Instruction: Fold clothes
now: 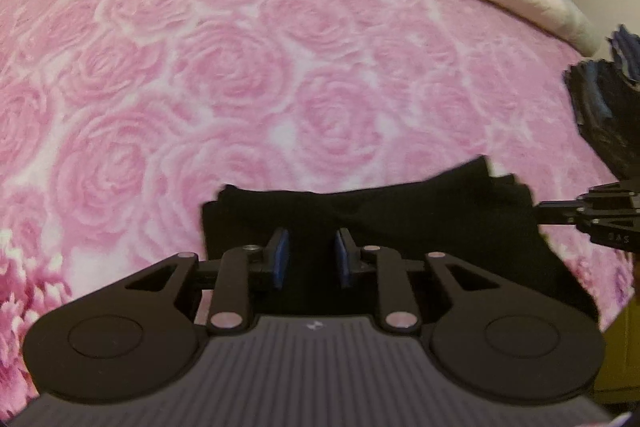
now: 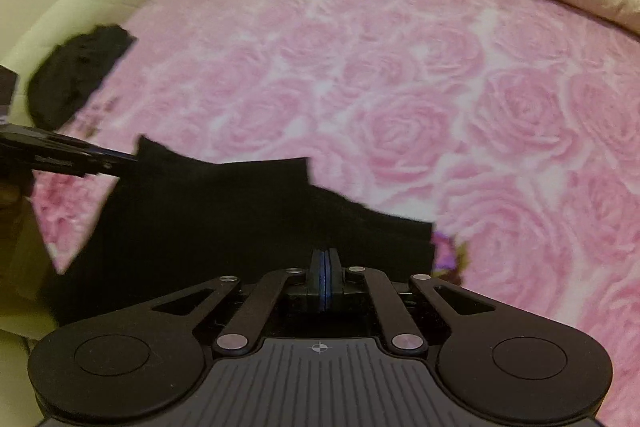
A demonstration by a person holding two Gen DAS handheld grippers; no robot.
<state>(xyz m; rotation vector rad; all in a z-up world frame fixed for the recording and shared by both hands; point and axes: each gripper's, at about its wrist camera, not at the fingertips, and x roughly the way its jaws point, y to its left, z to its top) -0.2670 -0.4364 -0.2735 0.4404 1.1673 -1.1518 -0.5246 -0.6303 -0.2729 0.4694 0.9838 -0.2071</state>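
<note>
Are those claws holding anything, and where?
The right claw looks shut on the folded black cloth garment's near edge. The left claw is open, holding nothing.

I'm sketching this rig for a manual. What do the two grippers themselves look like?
Both match: the left gripper and right gripper have black linkage arms with silver pivot pins, round black side housings, blue pads and a ribbed grey body bearing a small white mark. No cables show.

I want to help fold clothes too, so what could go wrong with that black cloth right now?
The left gripper is open over the black cloth, so that side is not held and could slide or unfold. The right gripper is shut, seemingly pinching only the cloth's near edge; a hard pull might bunch the layers. The top corners already look uneven, so the fold may end up crooked on the pink blanket.
</note>
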